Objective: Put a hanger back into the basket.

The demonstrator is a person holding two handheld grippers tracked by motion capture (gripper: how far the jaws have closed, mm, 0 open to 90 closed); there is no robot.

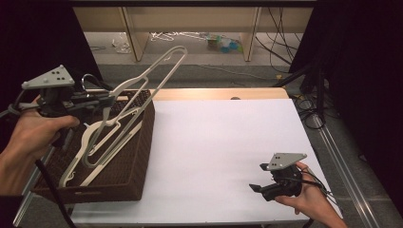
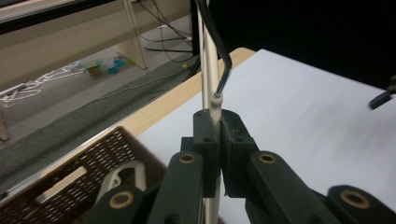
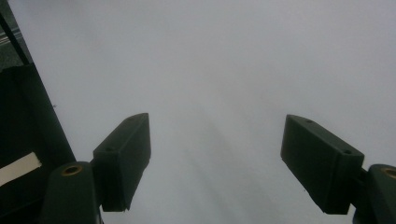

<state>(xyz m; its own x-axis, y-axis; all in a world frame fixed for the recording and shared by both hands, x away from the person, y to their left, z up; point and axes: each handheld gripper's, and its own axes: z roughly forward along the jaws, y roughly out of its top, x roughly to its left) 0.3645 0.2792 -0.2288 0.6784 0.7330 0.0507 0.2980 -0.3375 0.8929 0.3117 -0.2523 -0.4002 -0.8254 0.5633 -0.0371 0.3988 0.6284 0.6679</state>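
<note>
High view: left gripper (image 1: 105,99) clamps cream plastic hanger (image 1: 157,71) near its metal hook, above dark woven basket (image 1: 138,156) at table's left edge. Hanger slants up and right, clear of the other hangers (image 1: 102,142) lying in the basket. Right gripper (image 1: 259,178) low over white tabletop (image 1: 223,142), empty.

Left gripper view: black jaws pressed on thin cream bar; wire hook (image 2: 223,70) bent right; hanger's upper part cut off.

Right gripper view: jaws wide apart, nothing between; matte white surface blurred.
</note>
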